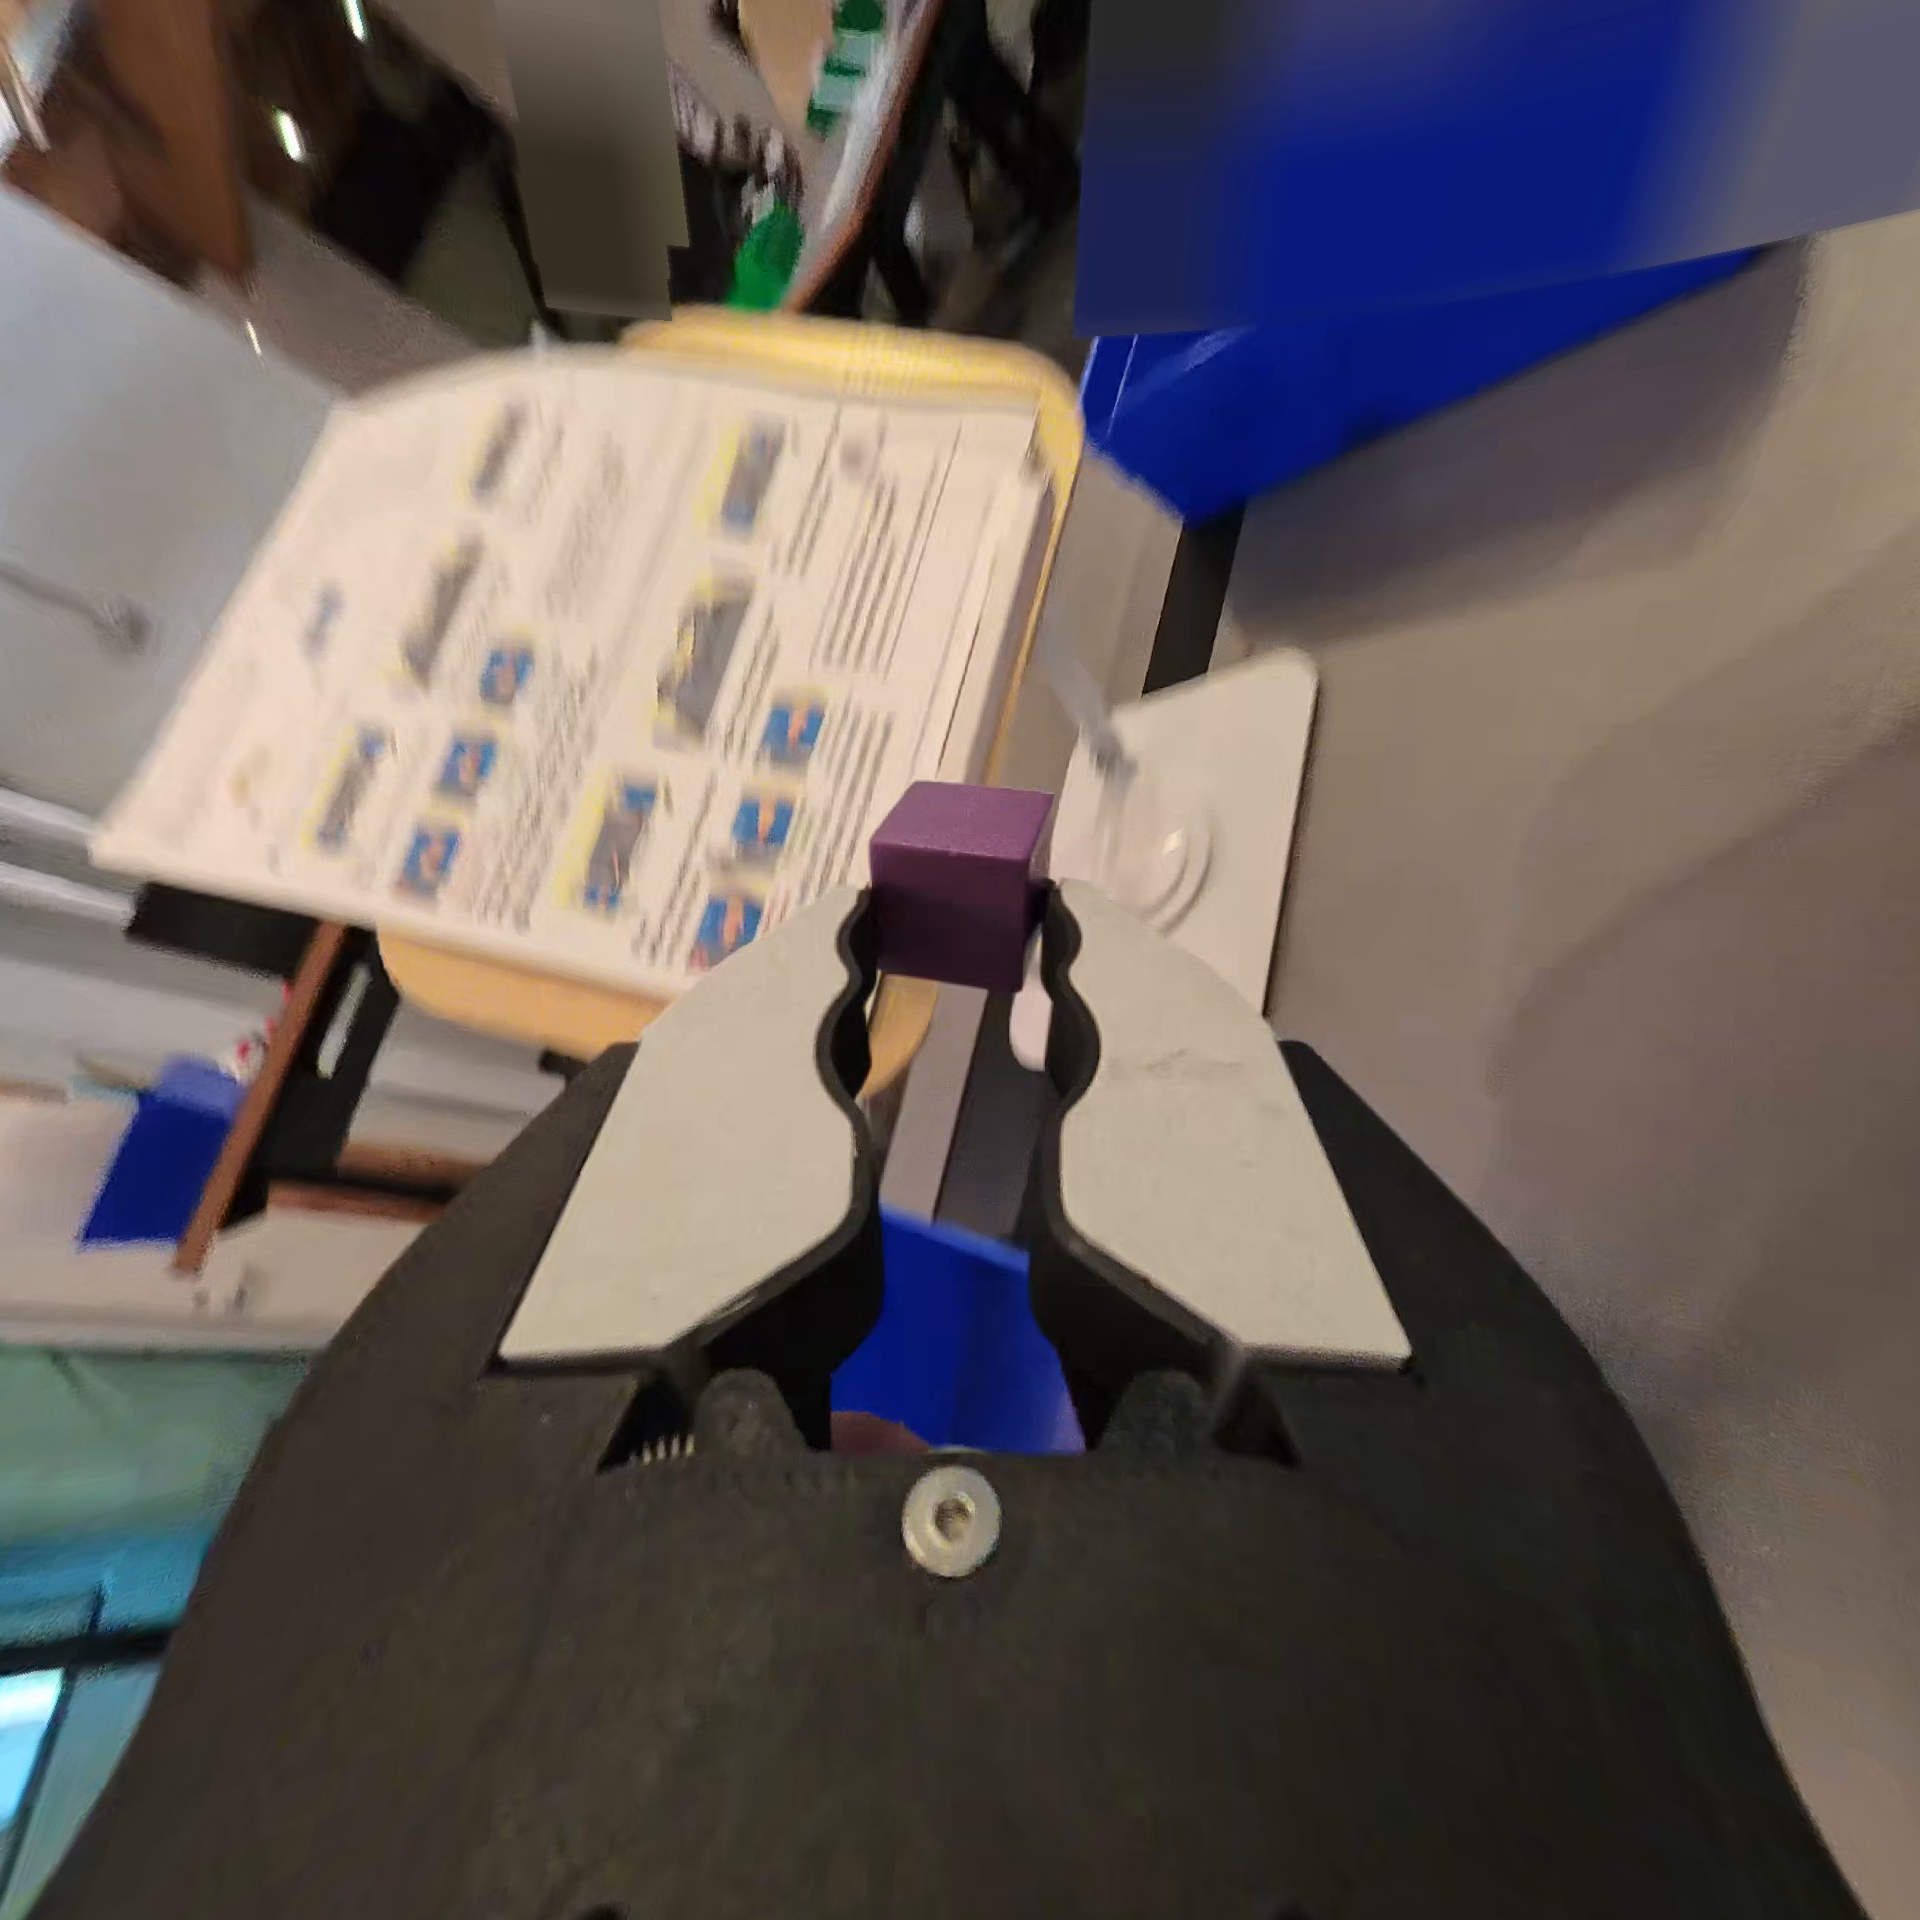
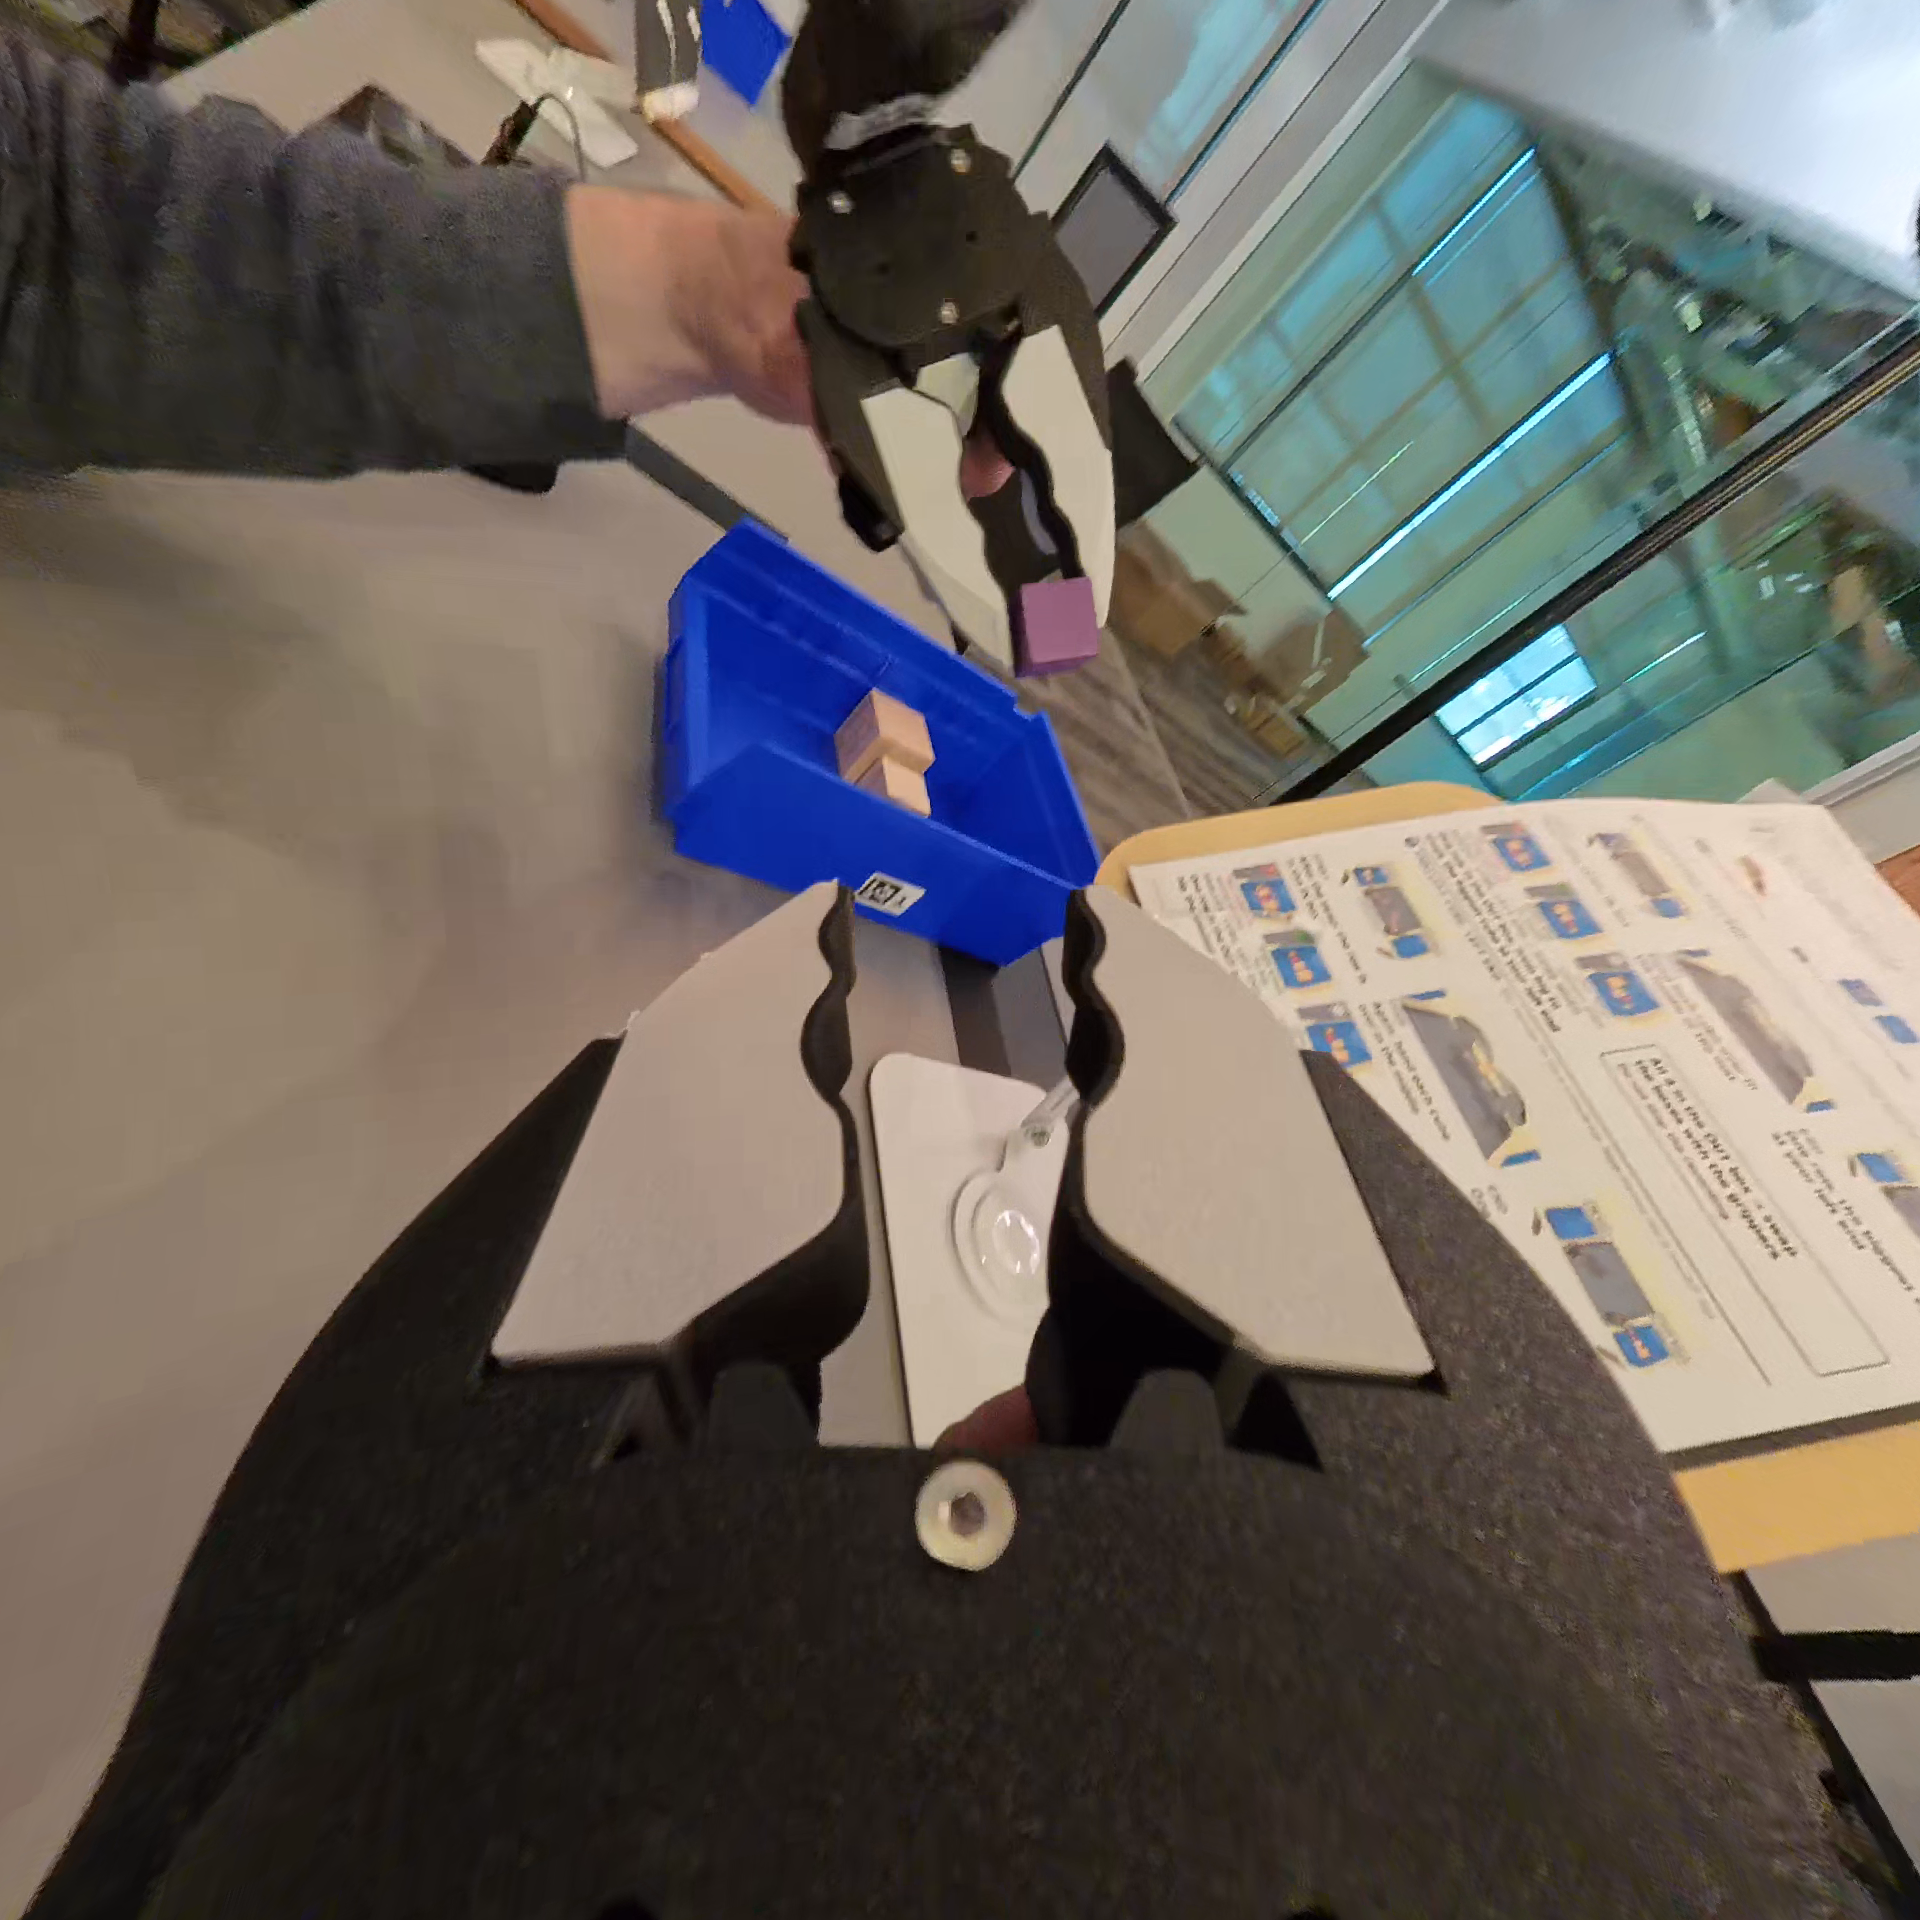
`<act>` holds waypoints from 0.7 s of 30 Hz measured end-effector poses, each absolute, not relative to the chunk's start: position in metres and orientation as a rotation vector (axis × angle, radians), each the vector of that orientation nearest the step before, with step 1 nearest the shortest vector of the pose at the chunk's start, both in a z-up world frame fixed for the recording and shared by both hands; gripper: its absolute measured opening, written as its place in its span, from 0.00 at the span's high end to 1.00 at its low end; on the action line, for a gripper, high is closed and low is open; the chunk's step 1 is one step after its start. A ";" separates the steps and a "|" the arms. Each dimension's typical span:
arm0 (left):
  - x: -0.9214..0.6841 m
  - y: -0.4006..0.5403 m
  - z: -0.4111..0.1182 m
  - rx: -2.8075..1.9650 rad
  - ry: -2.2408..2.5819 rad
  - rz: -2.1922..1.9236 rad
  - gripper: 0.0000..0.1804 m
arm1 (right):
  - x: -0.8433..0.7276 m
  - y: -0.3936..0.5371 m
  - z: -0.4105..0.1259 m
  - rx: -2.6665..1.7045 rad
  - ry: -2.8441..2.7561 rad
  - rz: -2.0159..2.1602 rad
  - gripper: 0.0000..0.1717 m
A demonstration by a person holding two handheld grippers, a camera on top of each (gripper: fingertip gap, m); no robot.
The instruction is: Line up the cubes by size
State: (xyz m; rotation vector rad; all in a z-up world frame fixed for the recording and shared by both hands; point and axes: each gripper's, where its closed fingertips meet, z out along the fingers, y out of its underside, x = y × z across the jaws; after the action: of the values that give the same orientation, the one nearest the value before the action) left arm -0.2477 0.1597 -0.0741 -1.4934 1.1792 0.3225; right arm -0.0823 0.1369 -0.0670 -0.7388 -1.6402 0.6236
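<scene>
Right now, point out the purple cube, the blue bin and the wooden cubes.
purple cube (image 2: pixel 1055 627): right wrist view, on its near face, between the left gripper's fingers.
blue bin (image 2: pixel 790 821): right wrist view, on its near outer wall.
wooden cubes (image 2: pixel 885 750): right wrist view, on the pair inside the bin.

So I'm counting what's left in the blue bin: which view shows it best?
The right wrist view: the bin lies open to the camera, two wooden cubes inside. The left wrist view shows only blurred blue patches of it.
</scene>
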 end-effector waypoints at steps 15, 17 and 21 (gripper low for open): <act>-0.078 0.096 -0.017 -1.016 1.319 0.149 0.84 | -0.073 0.098 -0.025 -0.457 -1.461 0.751 0.77; -0.075 0.096 -0.021 -1.015 1.329 0.135 0.84 | -0.071 0.090 -0.024 -0.428 -1.475 0.771 0.77; -0.069 0.098 -0.027 -1.014 1.348 0.119 0.84 | -0.071 0.084 -0.022 -0.414 -1.474 0.762 0.78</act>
State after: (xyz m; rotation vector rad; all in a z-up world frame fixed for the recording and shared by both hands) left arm -0.0686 0.0978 -0.0274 -1.0137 1.3483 0.1189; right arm -0.0715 0.0840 -0.0221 -0.4143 -1.4739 0.7624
